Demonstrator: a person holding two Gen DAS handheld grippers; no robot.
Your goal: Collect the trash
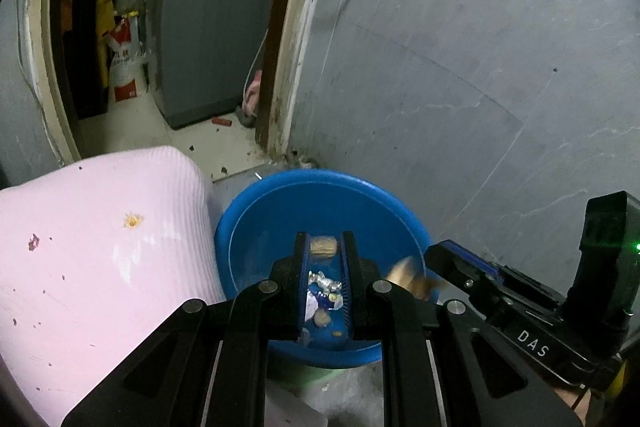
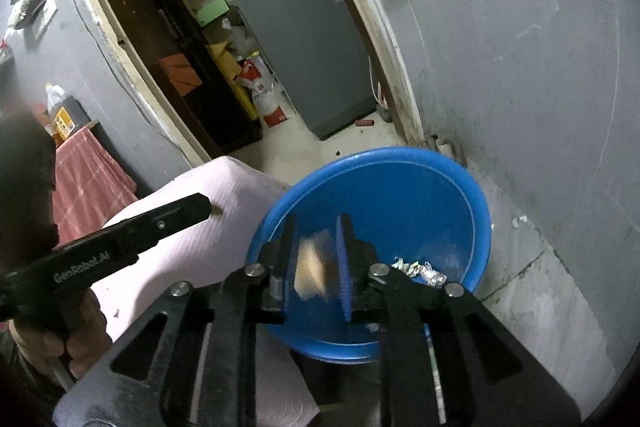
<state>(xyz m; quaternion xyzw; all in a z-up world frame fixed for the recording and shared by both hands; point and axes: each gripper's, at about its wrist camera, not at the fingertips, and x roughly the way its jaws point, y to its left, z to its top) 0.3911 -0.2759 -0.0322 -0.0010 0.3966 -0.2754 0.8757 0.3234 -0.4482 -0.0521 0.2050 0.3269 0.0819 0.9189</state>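
A blue plastic basin (image 1: 256, 219) stands on the floor against the grey wall. Crumpled foil (image 1: 326, 281), wrappers and small round scraps lie in it. My left gripper (image 1: 324, 239) hangs over the basin, shut on a tan biscuit-like piece (image 1: 323, 247) at its fingertips. My right gripper (image 2: 316, 223) is over the same basin (image 2: 400, 187) with its jaws slightly apart. A blurred tan scrap (image 2: 314, 267) sits loose between them, touching neither pad. From the left wrist view the right gripper (image 1: 434, 257) reaches in from the right, with that scrap (image 1: 406, 273) blurred below its tips.
A pink ribbed cover (image 1: 100, 247) rises just left of the basin. The grey wall (image 1: 480, 87) closes off the right side. Beyond an open doorway stands a grey appliance (image 1: 208, 39) with bags beside it. A hand (image 2: 80, 335) holds the left gripper's handle.
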